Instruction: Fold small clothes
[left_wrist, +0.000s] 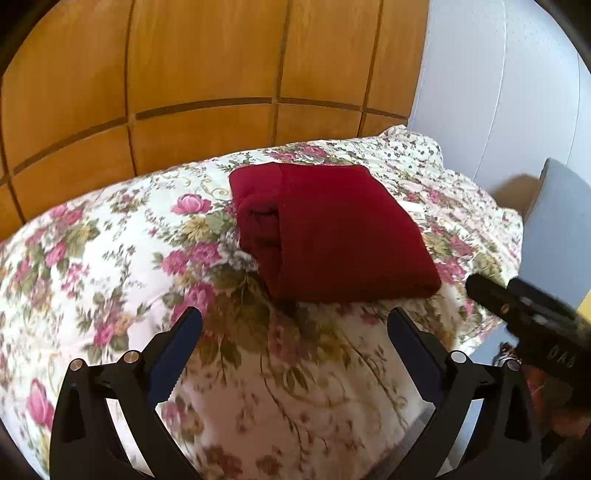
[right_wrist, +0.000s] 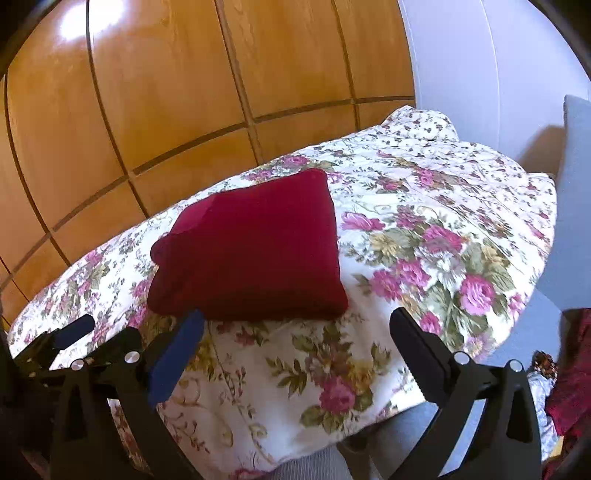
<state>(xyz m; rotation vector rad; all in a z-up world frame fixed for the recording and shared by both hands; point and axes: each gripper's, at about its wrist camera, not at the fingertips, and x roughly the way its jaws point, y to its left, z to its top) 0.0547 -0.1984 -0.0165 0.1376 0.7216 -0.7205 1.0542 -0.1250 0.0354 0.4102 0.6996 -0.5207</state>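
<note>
nearby, folded red garment (left_wrist: 332, 236) flat on floral bedspread (left_wrist: 110, 266), wooden wardrobe (left_wrist: 184, 74) behind; left gripper (left_wrist: 295, 321) and right gripper (right_wrist: 295, 321) both spread wide, empty, short of garment, path clear

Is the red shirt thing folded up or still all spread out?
Folded. The red garment lies on the flowery bedspread as a neat, thick square with layered edges on one side, and neither tool is touching it.

My left wrist camera looks down along its fingers over the floral bedspread (left_wrist: 110, 258) toward the wooden wardrobe (left_wrist: 203, 74). My right wrist camera faces the same way from further right. Both share the folded red garment (left_wrist: 332, 232), mid-distance.
</note>
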